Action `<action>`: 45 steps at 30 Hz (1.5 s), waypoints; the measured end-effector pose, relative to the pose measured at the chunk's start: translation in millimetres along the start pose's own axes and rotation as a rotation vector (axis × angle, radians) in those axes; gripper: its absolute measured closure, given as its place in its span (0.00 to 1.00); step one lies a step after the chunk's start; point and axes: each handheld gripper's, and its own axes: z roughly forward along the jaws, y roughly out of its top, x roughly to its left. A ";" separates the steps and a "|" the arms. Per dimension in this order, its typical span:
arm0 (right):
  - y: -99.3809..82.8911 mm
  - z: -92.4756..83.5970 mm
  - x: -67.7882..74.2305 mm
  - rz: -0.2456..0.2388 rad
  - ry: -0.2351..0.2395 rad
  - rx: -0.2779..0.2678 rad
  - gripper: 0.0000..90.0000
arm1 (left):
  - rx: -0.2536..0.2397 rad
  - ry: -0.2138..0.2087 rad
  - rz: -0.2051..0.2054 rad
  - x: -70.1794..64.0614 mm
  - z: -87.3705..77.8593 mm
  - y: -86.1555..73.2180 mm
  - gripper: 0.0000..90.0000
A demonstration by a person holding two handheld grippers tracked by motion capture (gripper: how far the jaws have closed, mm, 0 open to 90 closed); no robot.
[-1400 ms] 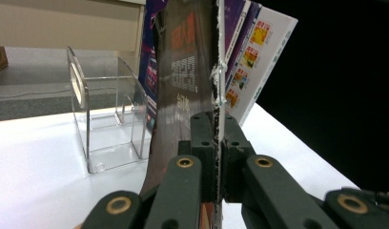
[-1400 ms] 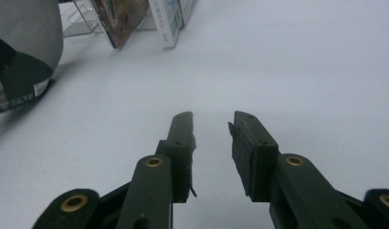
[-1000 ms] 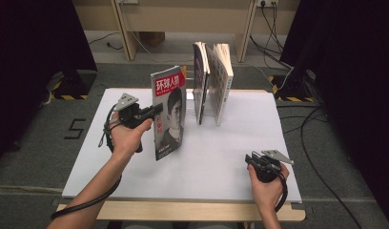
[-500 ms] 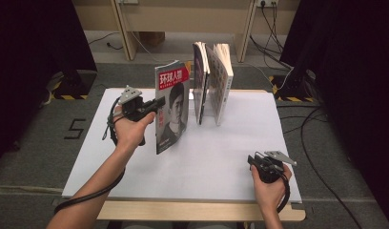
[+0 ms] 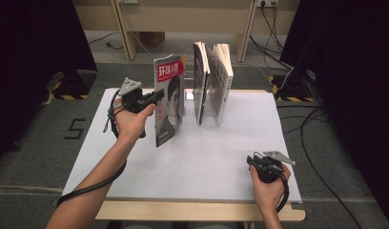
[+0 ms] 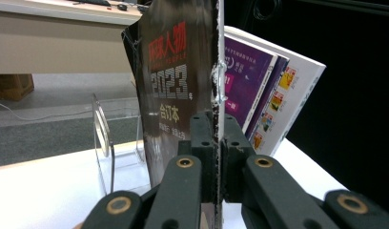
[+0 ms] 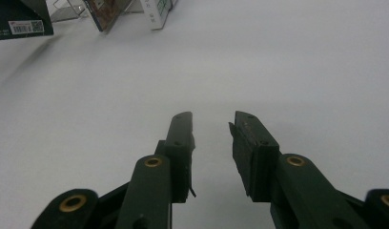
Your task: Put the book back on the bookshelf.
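Glossy magazine (image 5: 168,102), high view: my left claw (image 5: 154,98) clamps its spine edge, upright, at nine o'clock of the two racked books (image 5: 212,81).
High view, advice: I keep it vertical and slide it into the clear rack beside them.
Left gripper view: jaws pinched tight on the magazine (image 6: 183,76); one acrylic rack (image 6: 104,143).
Right gripper view: my right claw (image 7: 211,121) half open, empty, over the white table (image 7: 302,62).
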 end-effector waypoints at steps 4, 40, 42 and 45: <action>-1.0 0.4 -0.4 0.005 0.000 0.009 0.76 | -0.008 0.007 -0.002 2.2 1.8 4.7 0.96; -2.5 0.4 -1.5 -0.005 -0.008 0.010 0.76 | -0.053 0.079 0.006 24.2 39.8 20.2 0.96; -2.4 -0.2 -1.4 -0.008 -0.010 0.010 0.76 | -0.063 0.089 0.010 25.8 46.5 22.5 0.96; -2.9 -0.1 -0.7 0.002 -0.009 0.012 0.76 | -0.084 0.101 0.013 28.5 56.3 25.4 0.96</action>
